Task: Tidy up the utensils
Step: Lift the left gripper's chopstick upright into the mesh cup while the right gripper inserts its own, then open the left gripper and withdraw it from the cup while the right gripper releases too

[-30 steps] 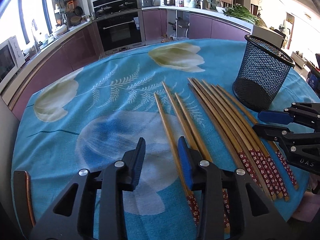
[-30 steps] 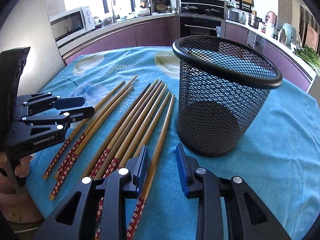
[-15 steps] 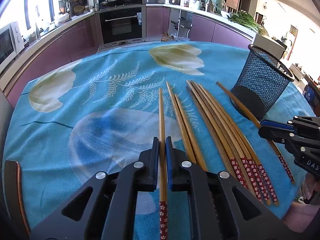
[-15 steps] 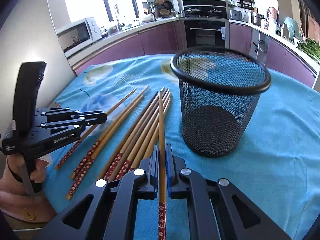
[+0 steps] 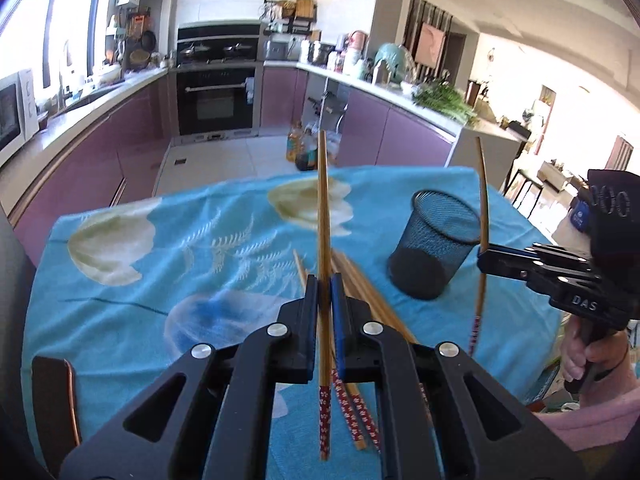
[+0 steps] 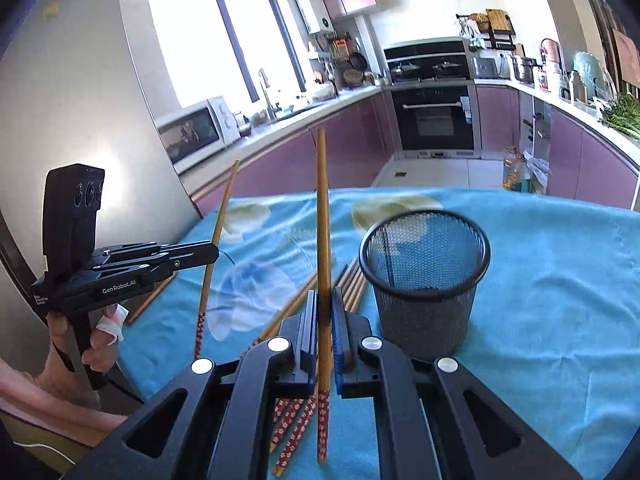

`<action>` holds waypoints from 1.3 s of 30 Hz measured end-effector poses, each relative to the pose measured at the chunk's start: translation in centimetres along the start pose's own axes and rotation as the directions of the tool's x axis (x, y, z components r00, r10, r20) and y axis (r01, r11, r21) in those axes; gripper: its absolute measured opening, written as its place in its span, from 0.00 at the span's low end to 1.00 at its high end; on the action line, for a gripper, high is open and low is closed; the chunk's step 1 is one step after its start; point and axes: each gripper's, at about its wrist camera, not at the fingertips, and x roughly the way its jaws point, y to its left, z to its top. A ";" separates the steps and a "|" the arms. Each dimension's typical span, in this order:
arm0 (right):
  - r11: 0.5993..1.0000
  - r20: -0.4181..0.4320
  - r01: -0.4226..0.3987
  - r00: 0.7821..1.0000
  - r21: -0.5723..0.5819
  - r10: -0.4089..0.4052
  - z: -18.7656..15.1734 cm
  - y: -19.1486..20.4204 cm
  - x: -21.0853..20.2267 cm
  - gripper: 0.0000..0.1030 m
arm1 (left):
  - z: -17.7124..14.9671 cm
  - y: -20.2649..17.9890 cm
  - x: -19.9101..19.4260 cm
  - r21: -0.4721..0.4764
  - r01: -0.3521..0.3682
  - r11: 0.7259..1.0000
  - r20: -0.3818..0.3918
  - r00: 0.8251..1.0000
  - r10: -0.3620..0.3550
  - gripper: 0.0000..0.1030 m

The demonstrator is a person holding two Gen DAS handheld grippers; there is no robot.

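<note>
My left gripper [image 5: 325, 280] is shut on one wooden chopstick [image 5: 323, 216], lifted off the table and pointing up and away, its red flowered end hanging below the jaws. My right gripper [image 6: 324, 296] is shut on another chopstick [image 6: 322, 216], raised the same way. Each gripper shows in the other's view: the right gripper [image 5: 486, 258] with its chopstick [image 5: 483, 200] beside the black mesh cup [image 5: 434, 244], the left gripper [image 6: 212, 254] at the left with its chopstick [image 6: 218, 236]. Several more chopsticks [image 5: 362, 292] lie on the blue cloth. The mesh cup [image 6: 424, 280] stands upright just right of my right gripper.
The round table carries a blue flowered cloth [image 5: 160, 264]. A dark chair back [image 5: 54, 404] sits at its near left edge. Purple kitchen cabinets, an oven [image 6: 434, 116] and a microwave [image 6: 192, 132] line the walls beyond. A person's hands grip both handles.
Both grippers shut, each on one chopstick, then rose off the table with it. The chopstick tips now tilt up above the cloth, and the rest of the chopsticks stay lying.
</note>
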 end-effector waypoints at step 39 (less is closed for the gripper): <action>0.994 0.016 0.096 0.995 -0.058 -0.096 7.1 -6.1 1.1 0.06 | 8.4 -10.5 9.7 0.041 0.202 0.978 0.084 0.975 -0.205 0.07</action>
